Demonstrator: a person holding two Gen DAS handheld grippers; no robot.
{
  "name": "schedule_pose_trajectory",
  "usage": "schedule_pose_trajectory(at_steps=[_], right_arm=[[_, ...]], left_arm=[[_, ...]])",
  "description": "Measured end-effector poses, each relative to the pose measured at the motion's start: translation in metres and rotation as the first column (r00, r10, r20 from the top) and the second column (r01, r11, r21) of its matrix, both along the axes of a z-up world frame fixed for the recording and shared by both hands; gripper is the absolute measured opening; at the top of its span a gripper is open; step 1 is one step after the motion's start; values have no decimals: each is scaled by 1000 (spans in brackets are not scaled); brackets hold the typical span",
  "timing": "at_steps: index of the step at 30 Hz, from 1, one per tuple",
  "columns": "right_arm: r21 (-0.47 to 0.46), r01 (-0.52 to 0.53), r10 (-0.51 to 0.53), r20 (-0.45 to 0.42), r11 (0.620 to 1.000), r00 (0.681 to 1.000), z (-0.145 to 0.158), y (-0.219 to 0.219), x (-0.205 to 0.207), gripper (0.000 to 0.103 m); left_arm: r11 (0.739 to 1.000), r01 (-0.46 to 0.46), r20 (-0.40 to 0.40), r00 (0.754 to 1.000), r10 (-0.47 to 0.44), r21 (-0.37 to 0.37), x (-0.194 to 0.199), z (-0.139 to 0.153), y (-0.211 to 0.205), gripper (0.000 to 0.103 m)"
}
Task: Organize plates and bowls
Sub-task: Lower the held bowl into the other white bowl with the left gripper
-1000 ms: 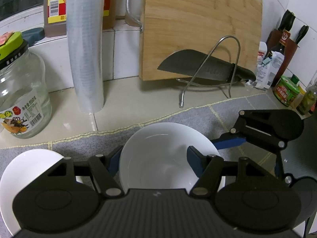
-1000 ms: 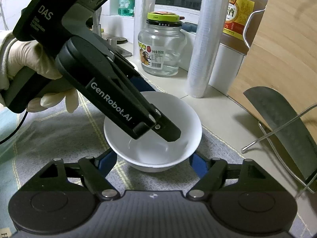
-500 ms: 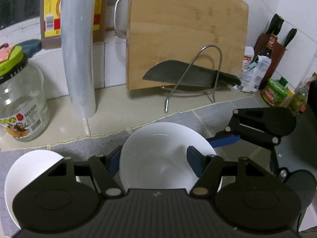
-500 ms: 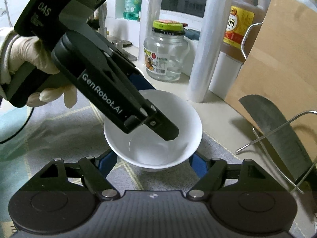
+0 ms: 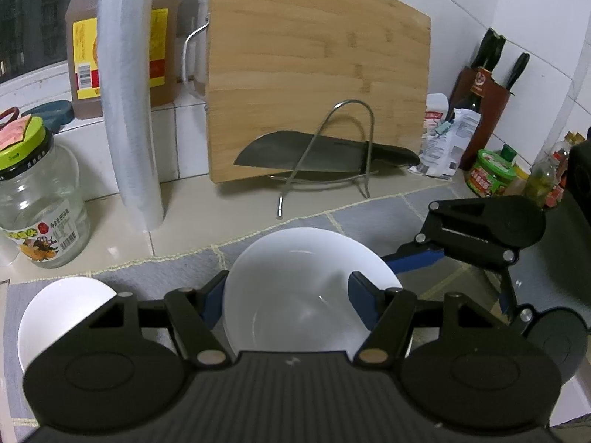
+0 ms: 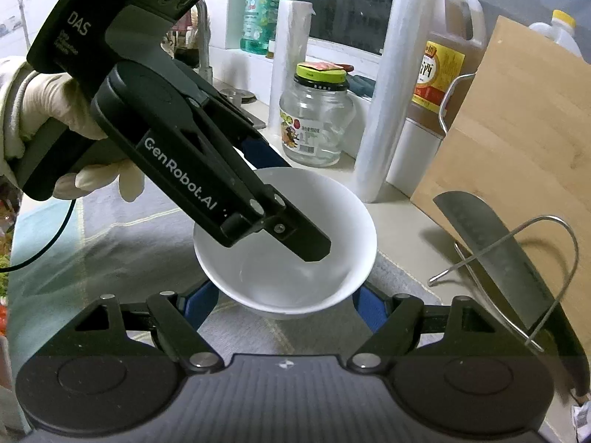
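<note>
A white bowl hangs a little above the grey mat, between both grippers. My left gripper is shut on its near wall, with one blue finger inside the bowl and the other outside. A gloved hand holds that gripper. My right gripper is shut on the bowl's lower part, a blue finger against each side. A second white dish lies on the mat at the left, partly hidden by the left gripper's body.
A wooden cutting board leans at the back, with a cleaver on a wire rack before it. A glass jar and a film roll stand left. A knife block and small jars crowd the right corner.
Both grippers have risen together with the bowl, which keeps its place between them. The counter, the board and the jar now look lower and farther away.
</note>
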State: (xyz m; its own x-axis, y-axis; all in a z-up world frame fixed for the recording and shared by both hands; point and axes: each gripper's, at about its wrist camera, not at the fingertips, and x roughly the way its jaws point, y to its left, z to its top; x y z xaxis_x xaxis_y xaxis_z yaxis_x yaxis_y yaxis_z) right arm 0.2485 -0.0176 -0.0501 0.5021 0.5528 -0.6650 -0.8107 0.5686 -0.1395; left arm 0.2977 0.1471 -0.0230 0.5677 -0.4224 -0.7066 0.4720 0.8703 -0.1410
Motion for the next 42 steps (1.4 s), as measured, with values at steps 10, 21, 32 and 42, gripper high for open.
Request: schedule_pose_trajectory(at_steps=[10, 21, 32, 42], right_arm=[[8, -25, 25, 7, 1000, 1000, 6, -19, -31, 83], [5, -70, 70, 5, 998, 998, 8, -44, -60, 83], [5, -101, 101, -33, 995, 994, 2, -64, -71, 83], [4, -124, 124, -52, 992, 991, 0, -81, -84, 83]], left_arm=[[1000, -19, 15, 1000, 18, 7, -35, 13, -19, 67], [999, -52, 22, 998, 51, 17, -72, 17, -43, 68], [997, -79, 1, 997, 79, 15, -93, 6, -62, 68], [996, -91, -8, 996, 91, 5, -111, 1, -75, 69]])
